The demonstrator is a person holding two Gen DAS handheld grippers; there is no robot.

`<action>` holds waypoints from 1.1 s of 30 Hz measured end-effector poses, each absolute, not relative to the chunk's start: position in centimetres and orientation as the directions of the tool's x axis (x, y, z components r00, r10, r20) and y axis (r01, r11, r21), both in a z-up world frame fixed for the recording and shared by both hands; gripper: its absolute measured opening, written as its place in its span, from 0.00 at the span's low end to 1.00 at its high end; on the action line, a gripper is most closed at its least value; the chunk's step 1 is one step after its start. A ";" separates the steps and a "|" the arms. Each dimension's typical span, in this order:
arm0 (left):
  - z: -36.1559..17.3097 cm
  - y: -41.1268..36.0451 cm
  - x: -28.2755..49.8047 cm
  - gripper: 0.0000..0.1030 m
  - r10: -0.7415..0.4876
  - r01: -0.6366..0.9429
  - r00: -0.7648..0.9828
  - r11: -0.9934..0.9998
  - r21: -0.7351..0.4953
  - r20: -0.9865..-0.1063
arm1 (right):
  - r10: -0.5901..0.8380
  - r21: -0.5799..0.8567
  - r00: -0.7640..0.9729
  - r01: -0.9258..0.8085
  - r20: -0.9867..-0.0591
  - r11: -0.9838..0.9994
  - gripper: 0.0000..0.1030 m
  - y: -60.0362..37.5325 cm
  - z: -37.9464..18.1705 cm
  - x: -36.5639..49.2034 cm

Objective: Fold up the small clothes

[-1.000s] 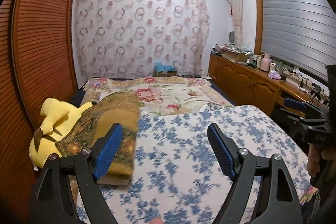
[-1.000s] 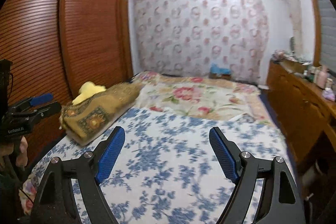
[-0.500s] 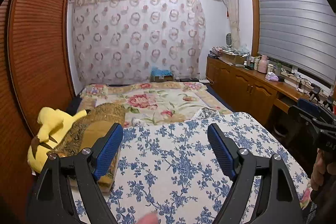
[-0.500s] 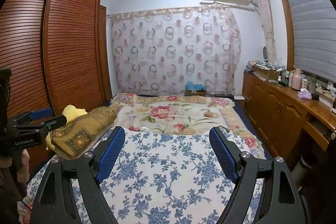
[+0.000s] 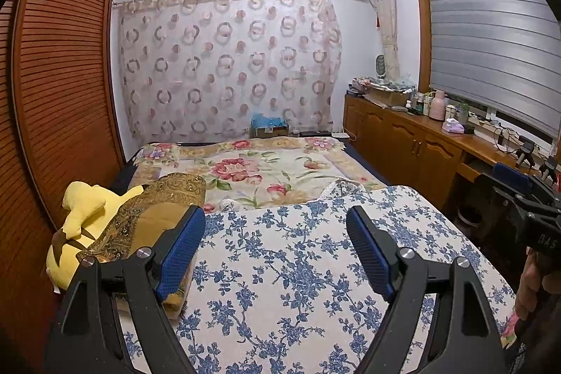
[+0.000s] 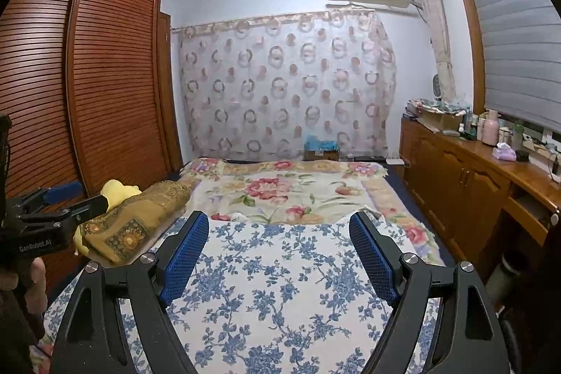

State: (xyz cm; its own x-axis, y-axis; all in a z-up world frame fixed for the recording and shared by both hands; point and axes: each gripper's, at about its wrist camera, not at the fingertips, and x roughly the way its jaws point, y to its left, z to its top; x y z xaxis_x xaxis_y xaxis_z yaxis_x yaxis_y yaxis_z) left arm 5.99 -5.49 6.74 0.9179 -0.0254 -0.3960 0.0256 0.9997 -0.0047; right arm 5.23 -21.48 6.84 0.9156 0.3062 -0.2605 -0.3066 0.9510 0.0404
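My left gripper (image 5: 275,216) is open and empty, held above the near part of a bed covered with a blue floral sheet (image 5: 298,269). My right gripper (image 6: 278,221) is open and empty too, above the same sheet (image 6: 280,276). Each gripper shows at the edge of the other's view: the right one at the right (image 5: 526,198), the left one at the left (image 6: 45,205). No small garment is in view.
A gold patterned folded blanket (image 5: 154,216) and a yellow plush toy (image 5: 80,209) lie at the bed's left side by the louvred wardrobe (image 5: 59,93). A red-flowered cover (image 5: 252,170) spreads farther back. A wooden cabinet (image 5: 413,149) with bottles runs along the right wall.
Both grippers have tilted upward, so more wall, curtain and ceiling show and less of the bed. Both stay open and empty.
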 end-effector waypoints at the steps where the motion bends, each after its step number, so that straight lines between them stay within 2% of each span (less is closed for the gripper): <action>1: 6.7 -5.5 6.0 0.81 -0.025 0.026 0.918 1.000 -0.004 -0.396 | 0.306 0.040 0.916 -0.306 -0.261 0.951 0.81 -21.5 6.8 5.3; 33: 6.5 -5.0 5.8 0.81 -0.017 0.019 0.920 1.000 0.000 -0.392 | 0.316 0.036 0.910 -0.318 -0.268 0.947 0.81 -23.0 7.0 5.6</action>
